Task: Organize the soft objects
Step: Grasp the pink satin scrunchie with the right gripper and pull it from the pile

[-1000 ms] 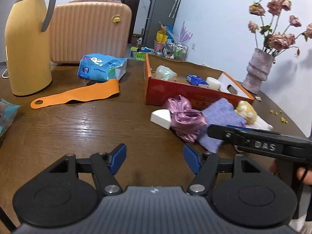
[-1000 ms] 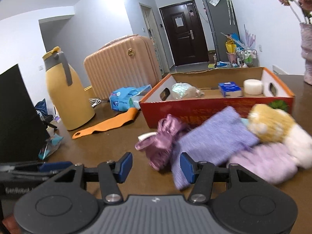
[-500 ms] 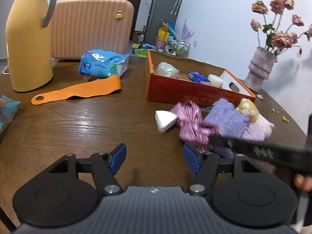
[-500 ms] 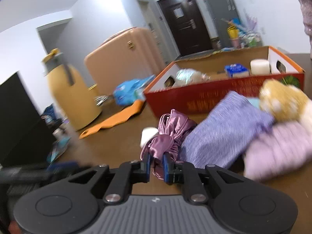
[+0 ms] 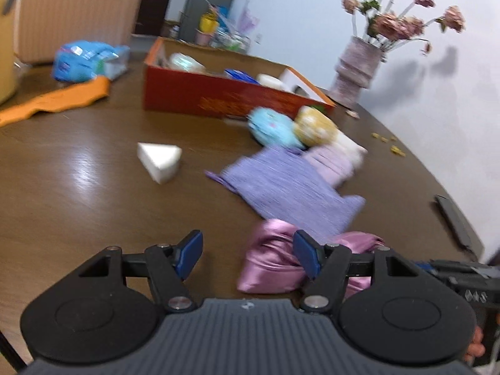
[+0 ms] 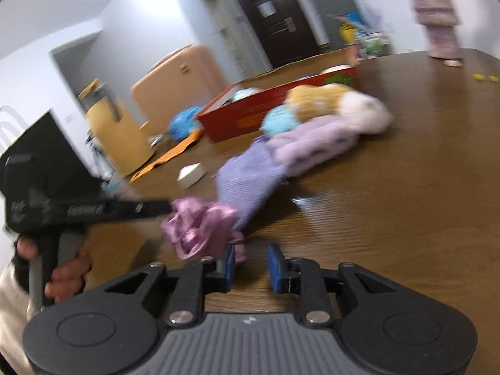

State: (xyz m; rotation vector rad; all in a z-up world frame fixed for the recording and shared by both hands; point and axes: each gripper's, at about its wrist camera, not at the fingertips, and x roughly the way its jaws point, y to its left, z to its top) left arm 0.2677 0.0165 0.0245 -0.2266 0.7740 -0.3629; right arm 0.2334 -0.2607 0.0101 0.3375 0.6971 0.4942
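Pink satin cloth (image 6: 200,228), bunched at lower left on the surface (image 6: 406,187), touches only one finger of the opening right tool (image 6: 249,267), so it may slip free, while the left tool (image 5: 247,254) stands spread and empty.

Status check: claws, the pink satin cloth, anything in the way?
Left claw open, empty. Right claw opening, nothing between its pads. Pink satin cloth loose on table, overlapping purple knit cloth. Nothing blocking the cloth.

Suitcase (image 5: 75,12) cut off; box (image 6: 275,106) contents blurred.
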